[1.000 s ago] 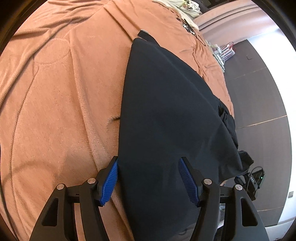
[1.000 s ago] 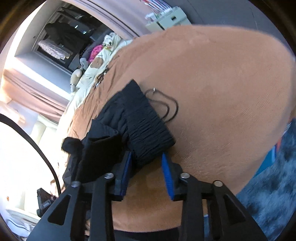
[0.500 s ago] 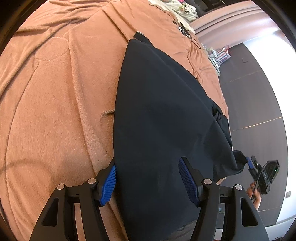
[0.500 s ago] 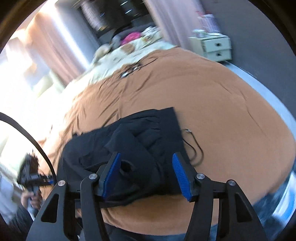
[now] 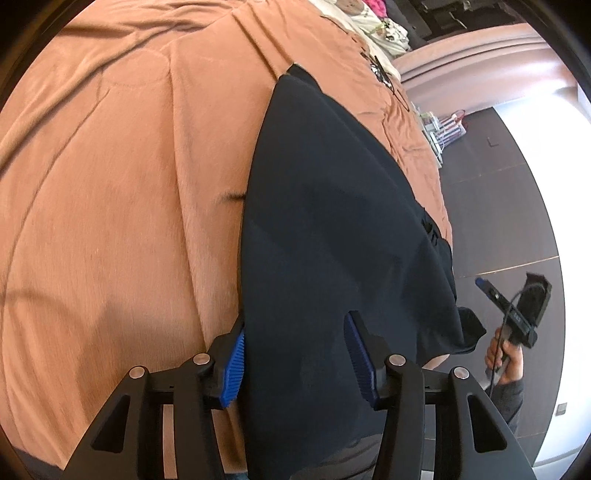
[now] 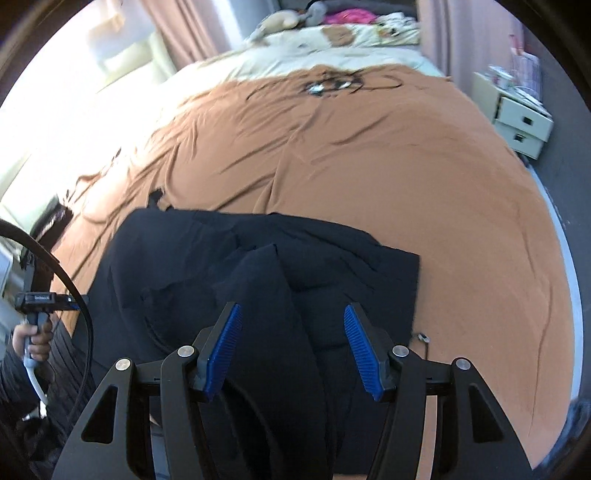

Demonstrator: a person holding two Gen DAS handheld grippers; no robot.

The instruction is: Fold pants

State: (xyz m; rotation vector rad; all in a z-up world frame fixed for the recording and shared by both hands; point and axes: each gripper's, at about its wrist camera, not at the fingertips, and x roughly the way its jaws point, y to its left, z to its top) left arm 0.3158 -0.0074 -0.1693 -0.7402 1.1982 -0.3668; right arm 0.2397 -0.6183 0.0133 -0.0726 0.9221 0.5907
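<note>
Dark navy pants (image 5: 325, 221) lie on an orange-brown bedspread (image 5: 110, 221). In the left wrist view they spread long and flat, one leg running away from me. My left gripper (image 5: 293, 360) is open, its blue pads straddling the near edge of the fabric. In the right wrist view the pants (image 6: 258, 266) lie bunched in soft folds near the bed's front edge. My right gripper (image 6: 291, 350) is open above the bunched part, holding nothing. The right gripper also shows in the left wrist view (image 5: 517, 314), off the bed's edge.
A cream quilt with soft toys (image 6: 332, 33) lies at the head of the bed. A white drawer unit (image 6: 521, 118) stands to the right. A drawstring end (image 6: 421, 336) pokes out by the pants. Dark floor (image 5: 498, 221) borders the bed.
My right gripper let go of the waistband, opened wide, and swung up and back to look along the bed. My left gripper stayed open, shifting slightly along the pant edge.
</note>
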